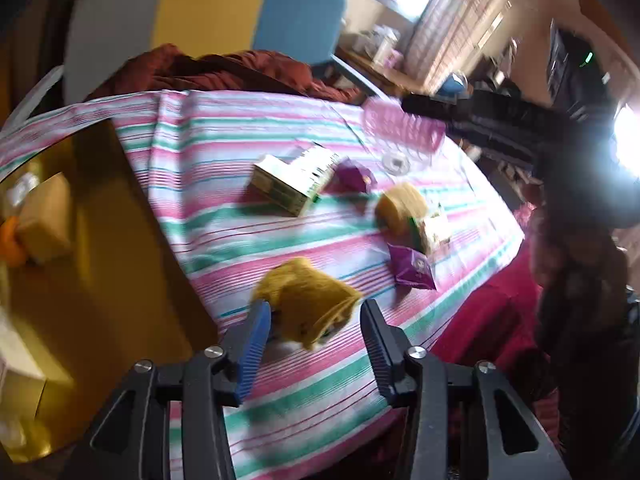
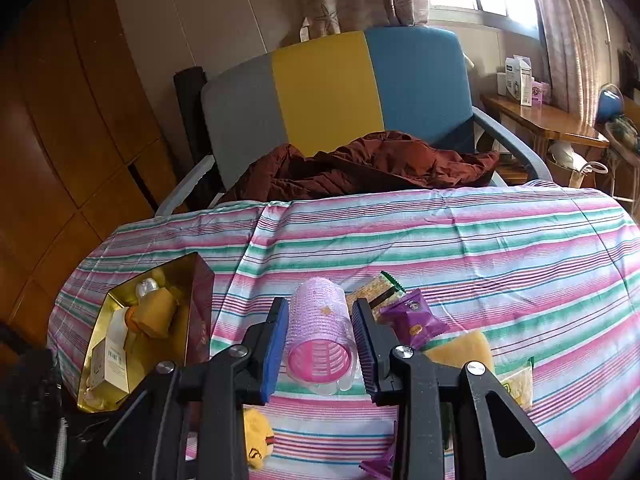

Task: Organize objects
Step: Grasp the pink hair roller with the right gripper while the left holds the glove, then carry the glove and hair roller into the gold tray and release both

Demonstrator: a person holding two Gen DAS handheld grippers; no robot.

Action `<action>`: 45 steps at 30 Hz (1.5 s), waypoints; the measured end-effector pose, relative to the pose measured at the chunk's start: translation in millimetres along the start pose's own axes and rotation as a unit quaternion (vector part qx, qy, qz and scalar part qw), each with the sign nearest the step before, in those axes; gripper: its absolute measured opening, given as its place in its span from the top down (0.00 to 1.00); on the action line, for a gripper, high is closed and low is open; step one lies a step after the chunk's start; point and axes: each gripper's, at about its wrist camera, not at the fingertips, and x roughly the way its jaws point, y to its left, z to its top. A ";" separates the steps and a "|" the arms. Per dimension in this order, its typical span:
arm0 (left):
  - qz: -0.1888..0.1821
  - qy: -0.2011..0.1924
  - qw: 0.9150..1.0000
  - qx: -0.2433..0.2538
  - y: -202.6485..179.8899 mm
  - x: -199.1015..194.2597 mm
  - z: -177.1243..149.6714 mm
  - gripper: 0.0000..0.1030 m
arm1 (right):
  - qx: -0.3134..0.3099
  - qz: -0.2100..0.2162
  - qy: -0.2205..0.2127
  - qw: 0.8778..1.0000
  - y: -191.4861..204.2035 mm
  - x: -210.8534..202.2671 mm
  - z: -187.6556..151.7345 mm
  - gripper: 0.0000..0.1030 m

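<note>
Striped cloth [image 2: 460,240] in pink, green and white covered the counter, with a grey, yellow and blue chair [image 2: 332,88] behind it. On the left stood a gold-lined box [image 2: 188,280] holding a few items. The right claw [image 2: 320,336] was gripping a pink hair roller [image 2: 318,332] between its blue pads, just beside a purple snack packet [image 2: 414,318]. The left claw [image 1: 316,320] stood open around a yellow knitted piece [image 1: 306,300] lying on the cloth.

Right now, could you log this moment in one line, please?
left tongs: open, at sock | right tongs: around roller
</note>
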 end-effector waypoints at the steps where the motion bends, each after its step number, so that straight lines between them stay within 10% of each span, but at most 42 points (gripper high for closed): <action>1: 0.009 0.005 1.000 0.013 -5.7 7.2 2.2 0.48 | 0.001 0.001 0.000 1.000 -0.1 -1.1 -1.0 0.68; 6: 0.090 0.041 0.993 0.059 -16.9 52.2 5.3 0.46 | 0.008 0.009 -0.001 1.000 -3.9 -7.6 -5.9 0.68; 8: 0.108 0.043 0.991 0.070 -14.9 63.6 0.9 0.64 | 0.008 0.012 0.000 1.000 -3.8 -8.0 -7.2 0.68; 13: 0.089 0.002 0.994 0.066 -14.7 35.8 0.6 0.72 | 0.012 0.022 0.004 1.000 -1.8 -5.9 -10.2 0.68; 19: 0.066 -0.068 0.995 0.003 14.0 -36.1 8.2 0.72 | -0.007 0.057 0.016 0.998 27.4 2.3 -6.7 0.68; 26: 0.126 -0.123 0.981 -0.088 93.2 -98.5 -3.3 0.72 | -0.064 0.105 0.040 0.992 96.3 26.3 -3.7 0.68; 36: 0.166 -0.125 0.963 -0.172 167.8 -105.1 -21.7 0.66 | -0.077 0.154 0.115 0.978 170.0 91.5 -1.4 0.68; 45: 0.176 -0.127 0.950 -0.224 193.6 -115.6 -38.6 0.55 | -0.055 0.139 0.105 0.983 189.8 110.4 4.7 0.38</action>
